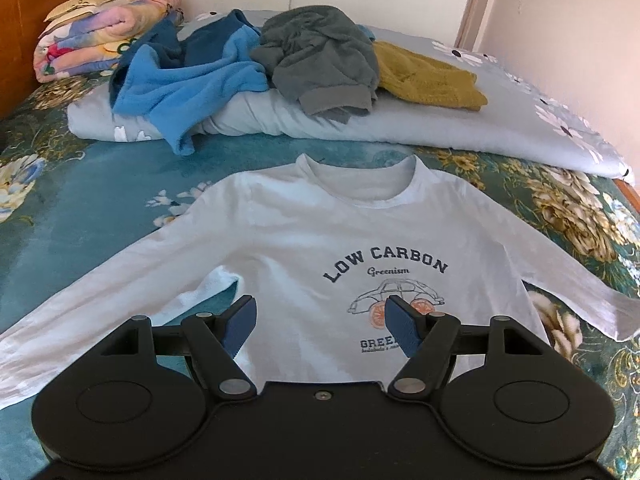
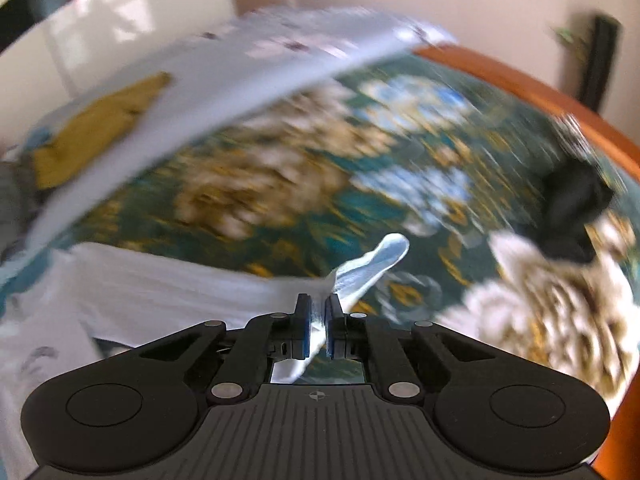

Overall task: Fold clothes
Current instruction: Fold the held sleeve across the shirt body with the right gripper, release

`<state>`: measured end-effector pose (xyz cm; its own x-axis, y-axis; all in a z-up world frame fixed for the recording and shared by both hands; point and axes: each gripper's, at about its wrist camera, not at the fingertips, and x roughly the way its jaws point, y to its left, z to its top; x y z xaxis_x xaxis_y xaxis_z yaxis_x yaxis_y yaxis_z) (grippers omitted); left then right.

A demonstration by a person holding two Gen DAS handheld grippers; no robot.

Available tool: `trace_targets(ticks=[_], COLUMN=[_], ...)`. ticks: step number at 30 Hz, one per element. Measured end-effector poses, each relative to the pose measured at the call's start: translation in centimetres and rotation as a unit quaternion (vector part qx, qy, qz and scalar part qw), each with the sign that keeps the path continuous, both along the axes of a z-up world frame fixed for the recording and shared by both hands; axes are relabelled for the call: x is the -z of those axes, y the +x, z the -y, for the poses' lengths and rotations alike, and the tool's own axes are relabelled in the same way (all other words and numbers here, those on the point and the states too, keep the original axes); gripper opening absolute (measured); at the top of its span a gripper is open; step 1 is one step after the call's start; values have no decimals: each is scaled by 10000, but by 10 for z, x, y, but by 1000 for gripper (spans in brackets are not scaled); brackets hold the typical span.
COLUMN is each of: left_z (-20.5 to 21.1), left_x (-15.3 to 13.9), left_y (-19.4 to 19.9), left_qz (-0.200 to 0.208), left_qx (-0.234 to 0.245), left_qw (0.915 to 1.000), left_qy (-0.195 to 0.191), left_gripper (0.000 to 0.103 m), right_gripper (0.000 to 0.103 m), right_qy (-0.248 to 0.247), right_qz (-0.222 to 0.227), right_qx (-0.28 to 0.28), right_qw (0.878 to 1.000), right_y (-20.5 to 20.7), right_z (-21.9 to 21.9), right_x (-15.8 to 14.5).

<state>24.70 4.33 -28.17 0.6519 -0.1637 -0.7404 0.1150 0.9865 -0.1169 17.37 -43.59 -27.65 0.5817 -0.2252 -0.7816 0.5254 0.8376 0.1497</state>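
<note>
The white long-sleeve shirt (image 1: 320, 240) lies face up on the bed (image 1: 80, 184), sleeves spread. My right tool (image 2: 316, 312) is clamped on the cuff (image 2: 372, 264) of one sleeve (first fold, I reckon). My left tool (image 1: 320, 320) hangs wide and empty over the print. Next: carry that sleeve across the chest without dragging the body.

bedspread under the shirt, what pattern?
Teal bedspread with gold, white and blue flowers under the white shirt; sharpest in the left wrist view.
</note>
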Motion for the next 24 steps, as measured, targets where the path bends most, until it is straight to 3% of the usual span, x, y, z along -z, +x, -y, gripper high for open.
trace_targets(ticks=[9,16,24], left_z=[-38,-72,-97], left_x=[-8,-11,-8], left_y=[-7,-18,-28], left_qz=[62,67,33], left_qx=[-322,-632,-816], left_qw=[9994,9979,9965], left_qy=[-104,-119,-201], left_gripper=[69,69,69], right_gripper=[6,6,6], right_qy=[-38,239,375], right_qz=[613,526,370], right_qx=[-1490,-2489,-3580], right_qw=[9869,9668,9322], right_y=[76,124,151], right_z=[-94,-184,-290], right_x=[-39,-26,-10])
